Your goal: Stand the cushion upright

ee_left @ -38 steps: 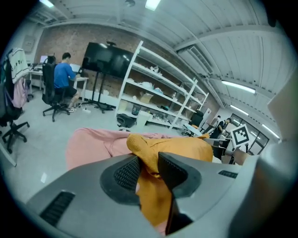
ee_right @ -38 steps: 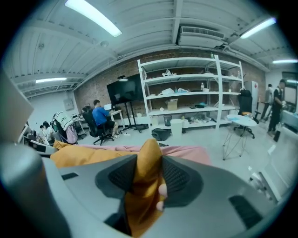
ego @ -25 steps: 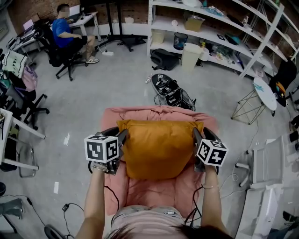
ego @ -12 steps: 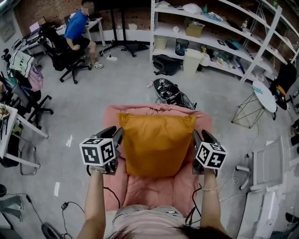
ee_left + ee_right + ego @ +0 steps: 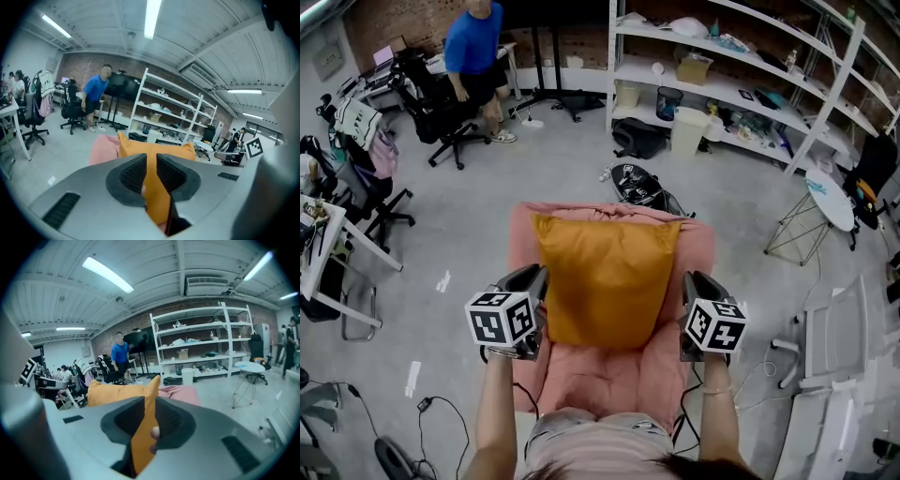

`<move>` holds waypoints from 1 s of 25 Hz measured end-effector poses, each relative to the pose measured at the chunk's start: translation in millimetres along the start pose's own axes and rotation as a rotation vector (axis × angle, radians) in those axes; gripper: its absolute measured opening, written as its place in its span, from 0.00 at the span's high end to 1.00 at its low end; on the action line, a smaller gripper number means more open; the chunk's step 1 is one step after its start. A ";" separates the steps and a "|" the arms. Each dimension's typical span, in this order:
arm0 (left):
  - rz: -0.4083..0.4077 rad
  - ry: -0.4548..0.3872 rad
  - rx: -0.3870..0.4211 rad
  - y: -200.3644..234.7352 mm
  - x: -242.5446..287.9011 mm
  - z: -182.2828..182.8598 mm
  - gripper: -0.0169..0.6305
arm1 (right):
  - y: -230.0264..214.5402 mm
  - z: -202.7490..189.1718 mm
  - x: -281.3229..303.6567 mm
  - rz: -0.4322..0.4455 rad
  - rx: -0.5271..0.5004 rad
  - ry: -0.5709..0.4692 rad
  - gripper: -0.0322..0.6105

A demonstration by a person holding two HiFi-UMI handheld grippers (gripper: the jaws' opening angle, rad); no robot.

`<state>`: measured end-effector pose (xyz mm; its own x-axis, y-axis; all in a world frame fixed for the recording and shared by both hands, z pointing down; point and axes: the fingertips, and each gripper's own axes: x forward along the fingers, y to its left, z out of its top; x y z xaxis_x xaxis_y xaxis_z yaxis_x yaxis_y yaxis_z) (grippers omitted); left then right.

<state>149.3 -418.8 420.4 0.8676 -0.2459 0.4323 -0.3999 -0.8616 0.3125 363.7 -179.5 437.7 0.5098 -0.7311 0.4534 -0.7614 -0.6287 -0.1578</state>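
Note:
An orange cushion [image 5: 605,277] leans up against the back of a pink armchair [image 5: 614,380], its top edge at the far side. My left gripper [image 5: 541,274] is at its lower left side and my right gripper [image 5: 687,278] at its lower right side. In the left gripper view the cushion [image 5: 154,150] fills the gap of the left gripper [image 5: 151,171], whose jaws have just been closing and now pinch its edge. In the right gripper view a corner of the cushion [image 5: 117,392] runs through the right gripper [image 5: 146,420], whose jaws have also just closed on it.
A person in a blue shirt [image 5: 476,42] stands at the far left by office chairs [image 5: 441,103]. White shelves [image 5: 741,84] line the back right. Black gear [image 5: 639,185] lies on the floor behind the armchair. A round white table [image 5: 830,197] stands at the right, a desk [image 5: 319,234] at the left.
The cushion has tipped up and back against the armchair's back. Both grippers have drawn toward its lower corners. The person in blue has risen from the chair.

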 end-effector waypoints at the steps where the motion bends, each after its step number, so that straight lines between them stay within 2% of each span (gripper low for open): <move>1: 0.003 -0.006 -0.006 -4.2 -4.0 -1.9 0.87 | -0.5 -0.2 -3.7 0.007 0.001 -0.004 0.83; 14: 0.088 -0.066 -0.070 -36.3 -70.0 -33.2 0.93 | 18.3 -11.5 -50.6 0.120 -0.001 -0.049 0.91; 25: 0.069 -0.086 -0.086 -46.4 -106.9 -50.2 0.97 | 41.8 -25.1 -87.6 0.133 0.004 -0.058 0.92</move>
<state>60.2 -330.3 402.2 0.8580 -0.3434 0.3819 -0.4798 -0.8013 0.3574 277.3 -135.1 413.4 0.4266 -0.8224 0.3764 -0.8225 -0.5258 -0.2166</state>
